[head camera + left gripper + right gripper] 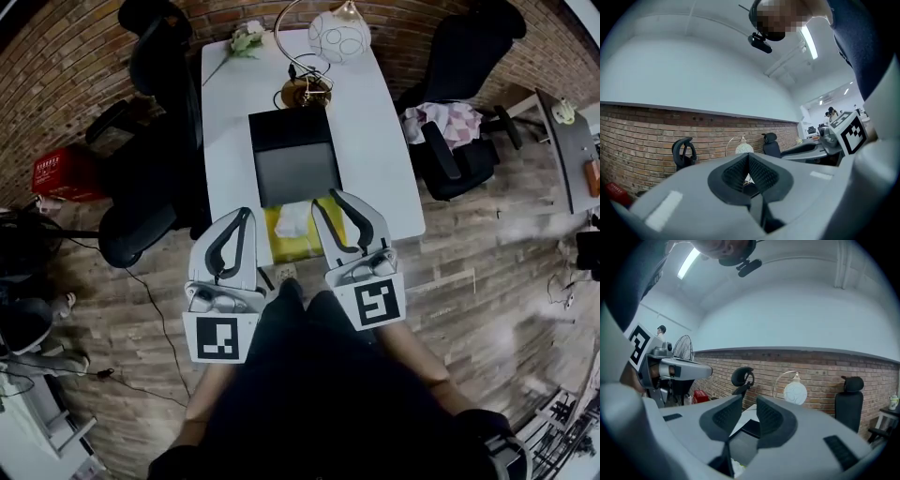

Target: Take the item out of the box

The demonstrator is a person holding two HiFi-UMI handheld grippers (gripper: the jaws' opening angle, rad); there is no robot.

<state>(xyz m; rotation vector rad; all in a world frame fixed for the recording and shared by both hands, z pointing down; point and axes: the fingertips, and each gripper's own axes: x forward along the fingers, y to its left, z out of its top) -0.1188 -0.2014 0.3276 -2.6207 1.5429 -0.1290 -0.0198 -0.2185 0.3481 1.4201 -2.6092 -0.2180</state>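
A dark box (292, 155) lies open on the white table (384, 141), its inside grey; it also shows low between the jaws in the right gripper view (746, 430). In front of it, at the table's near edge, lies a yellow item (305, 246) with a white crumpled piece (292, 218) on top. My left gripper (246, 213) hangs left of the yellow item, its jaws closed tip to tip on nothing (749, 159). On the item's right is my right gripper (325, 199), open with a narrow gap and nothing between the pads (749, 406). Both grippers point up and away from the table.
A globe lamp (337, 36) on a brass base and a white flower (246, 39) stand at the table's far end. Black office chairs (155, 66) flank the table; the right one (455, 141) carries a patterned cloth. A red crate (61, 173) and cables lie on the floor at left.
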